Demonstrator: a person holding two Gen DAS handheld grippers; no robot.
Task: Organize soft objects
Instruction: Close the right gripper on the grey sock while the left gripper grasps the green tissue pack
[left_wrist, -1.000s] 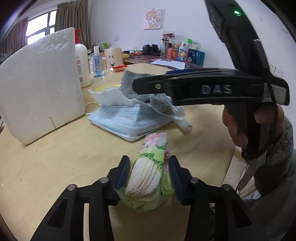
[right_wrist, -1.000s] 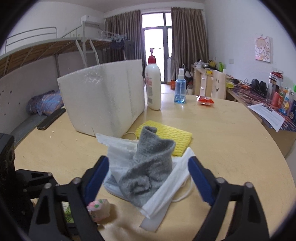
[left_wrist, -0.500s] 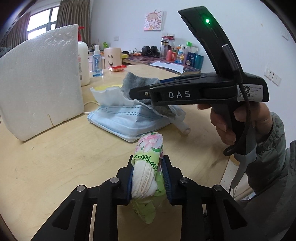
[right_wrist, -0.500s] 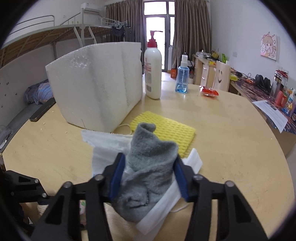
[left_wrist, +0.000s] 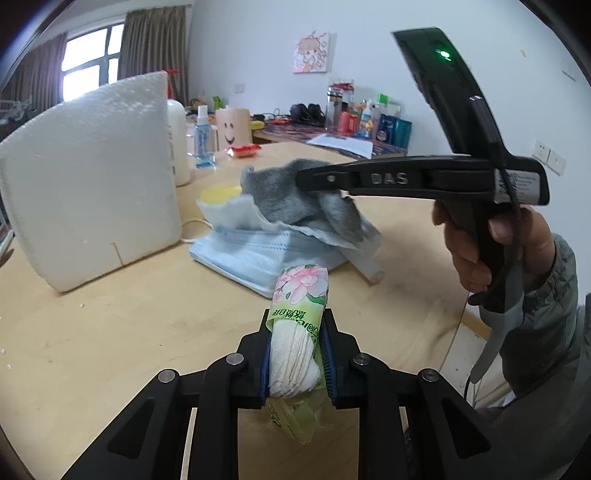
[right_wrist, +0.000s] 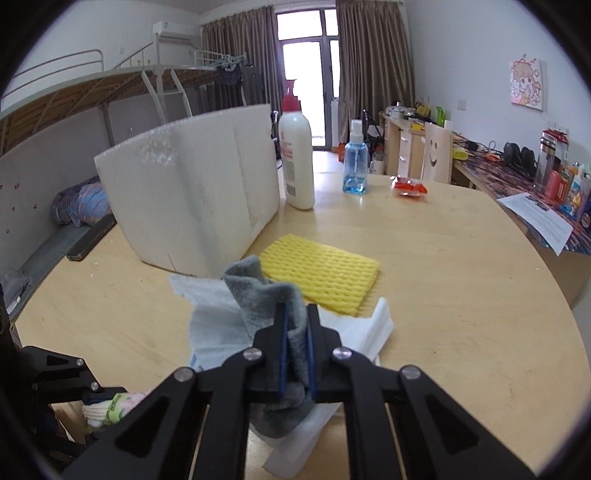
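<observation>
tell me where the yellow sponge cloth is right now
In the right wrist view the yellow sponge cloth lies flat on the table, just beyond the grey sock, beside the white foam block.

Fuzzy grey cloth sock (right_wrist: 275, 306); matt wooden table (right_wrist: 443, 258); grainy white foam block (right_wrist: 192, 192).

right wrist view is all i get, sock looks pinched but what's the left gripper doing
Observer: The left gripper is shut on a tissue pack, with its green floral wrapper squeezed between the pads; its jaws have just been closing.
Operator: is the pack lifted
Observer: Cannot tell; its lower end hangs below the jaws, over the table.
Operator: what's under my sock
Observer: The grey sock, held by the right gripper, lies on a white tissue on a stack of blue face masks.
</observation>
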